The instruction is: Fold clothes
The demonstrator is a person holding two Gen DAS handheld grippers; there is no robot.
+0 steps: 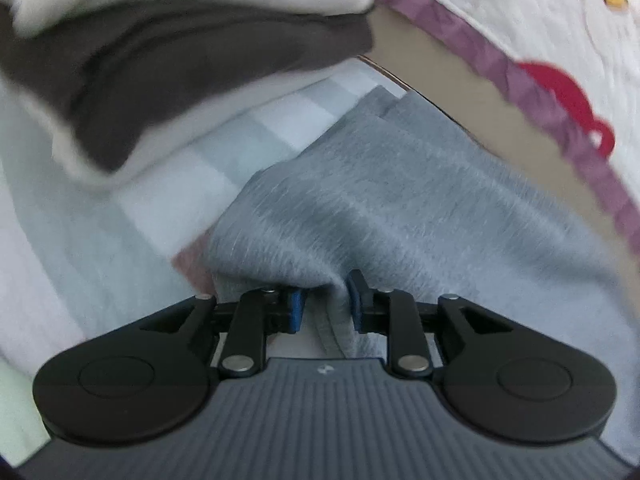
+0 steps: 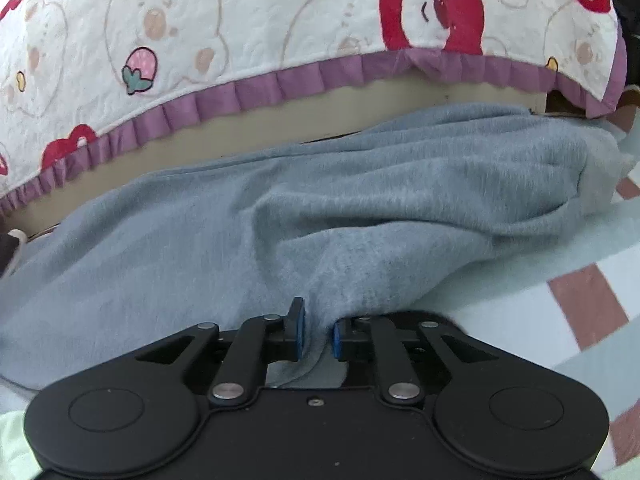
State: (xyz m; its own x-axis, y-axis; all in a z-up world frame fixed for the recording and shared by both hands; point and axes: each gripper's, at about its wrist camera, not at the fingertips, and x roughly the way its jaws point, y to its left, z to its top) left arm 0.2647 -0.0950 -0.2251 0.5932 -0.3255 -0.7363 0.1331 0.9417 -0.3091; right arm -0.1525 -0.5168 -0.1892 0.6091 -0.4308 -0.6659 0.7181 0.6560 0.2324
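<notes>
Grey garment [image 1: 400, 208] blurred; dark folded stack [image 1: 180, 68] smeared.

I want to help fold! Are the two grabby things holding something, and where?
The right gripper pinches the soft grey knit garment at a bunched near edge. The left gripper has the garment's fold between its fingers, which look slightly apart.

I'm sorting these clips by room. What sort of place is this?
Probably a bedroom at home. A quilted cover printed with red bears and strawberries, frilled in purple, lies behind a checked sheet. A grey garment lies on the sheet, and a stack of folded clothes sits beside it.
</notes>
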